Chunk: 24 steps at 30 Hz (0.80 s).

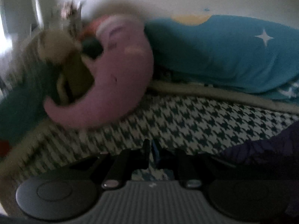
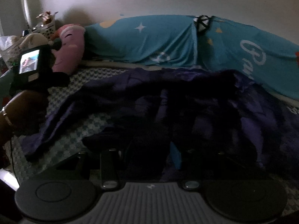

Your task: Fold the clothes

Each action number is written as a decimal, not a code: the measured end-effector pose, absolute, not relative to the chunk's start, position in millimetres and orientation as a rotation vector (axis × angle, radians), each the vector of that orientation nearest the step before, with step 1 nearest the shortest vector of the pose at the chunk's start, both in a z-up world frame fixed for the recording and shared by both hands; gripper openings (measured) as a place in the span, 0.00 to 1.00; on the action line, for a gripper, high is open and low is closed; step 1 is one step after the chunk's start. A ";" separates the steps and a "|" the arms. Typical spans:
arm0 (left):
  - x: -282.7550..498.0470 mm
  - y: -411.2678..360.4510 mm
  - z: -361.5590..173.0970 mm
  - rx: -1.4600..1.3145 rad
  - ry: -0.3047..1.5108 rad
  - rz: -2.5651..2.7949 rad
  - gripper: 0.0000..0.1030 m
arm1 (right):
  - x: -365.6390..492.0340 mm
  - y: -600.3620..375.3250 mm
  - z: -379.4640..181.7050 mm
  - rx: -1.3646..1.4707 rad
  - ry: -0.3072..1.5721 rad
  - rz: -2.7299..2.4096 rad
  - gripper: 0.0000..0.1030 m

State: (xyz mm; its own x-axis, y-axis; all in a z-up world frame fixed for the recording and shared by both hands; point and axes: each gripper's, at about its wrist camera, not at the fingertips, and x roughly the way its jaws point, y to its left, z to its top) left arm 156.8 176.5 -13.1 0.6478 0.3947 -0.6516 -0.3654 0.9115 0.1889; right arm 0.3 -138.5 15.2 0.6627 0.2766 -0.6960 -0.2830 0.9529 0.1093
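Right wrist view shows the purple garment (image 2: 168, 102) spread across the middle of the bed (image 2: 89, 74), reaching its right edge. The right gripper (image 2: 149, 149) has its jaws partly apart with dark cloth bunched between them (too dark to tell if they pinch it). The left gripper (image 1: 150, 149) is closed with nothing in it, over the checked cover. A pink plush toy (image 1: 115, 71) sits by the bed's far left corner.

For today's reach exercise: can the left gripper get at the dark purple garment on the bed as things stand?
Probably yes. The left gripper, shut and empty, hangs over bare houndstooth bedcover, and the purple garment lies just to its right with nothing between. Its fingers would need to open first.
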 end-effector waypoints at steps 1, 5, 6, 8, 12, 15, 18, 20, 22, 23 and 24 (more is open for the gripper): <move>156.2 176.4 -13.4 0.035 0.755 0.425 0.07 | 0.4 -140.6 15.3 -0.005 0.784 0.310 0.43; 150.1 169.0 -10.7 -0.006 0.759 0.345 0.11 | -0.7 -143.5 13.8 0.011 0.789 0.300 0.43; 148.9 166.1 -8.9 -0.018 0.759 0.324 0.11 | -0.9 -143.1 13.0 0.010 0.791 0.298 0.43; 147.0 159.4 -5.2 -0.045 0.753 0.275 0.14 | -1.3 -142.1 11.4 0.008 0.796 0.300 0.43; 145.4 144.9 5.7 -0.142 0.733 0.123 0.27 | -1.5 -138.2 8.1 0.000 0.804 0.314 0.43; 147.1 127.4 11.1 -0.169 0.729 0.035 0.34 | -2.5 -135.6 7.2 -0.012 0.802 0.327 0.43; 149.9 109.0 13.3 -0.172 0.730 -0.028 0.38 | -2.1 -136.8 6.2 -0.005 0.806 0.330 0.43; 151.5 97.9 13.8 -0.169 0.730 -0.063 0.41 | -1.7 -137.9 5.4 0.001 0.811 0.330 0.43; 153.0 87.9 14.2 -0.162 0.729 -0.091 0.42 | -0.9 -138.0 4.6 0.003 0.815 0.329 0.43; 154.4 83.8 14.3 -0.159 0.729 -0.103 0.44 | -0.5 -137.7 4.4 0.003 0.815 0.329 0.43; 156.0 80.2 14.1 -0.157 0.731 -0.112 0.45 | -0.3 -137.4 4.3 0.002 0.814 0.331 0.43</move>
State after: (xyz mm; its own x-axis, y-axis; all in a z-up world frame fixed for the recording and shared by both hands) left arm 156.0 80.2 14.1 0.7394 -0.1559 -0.6549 0.0466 0.9823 -0.1812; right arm -0.3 -137.4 4.3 0.6382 0.2907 -0.7129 -0.2891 0.9487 0.1280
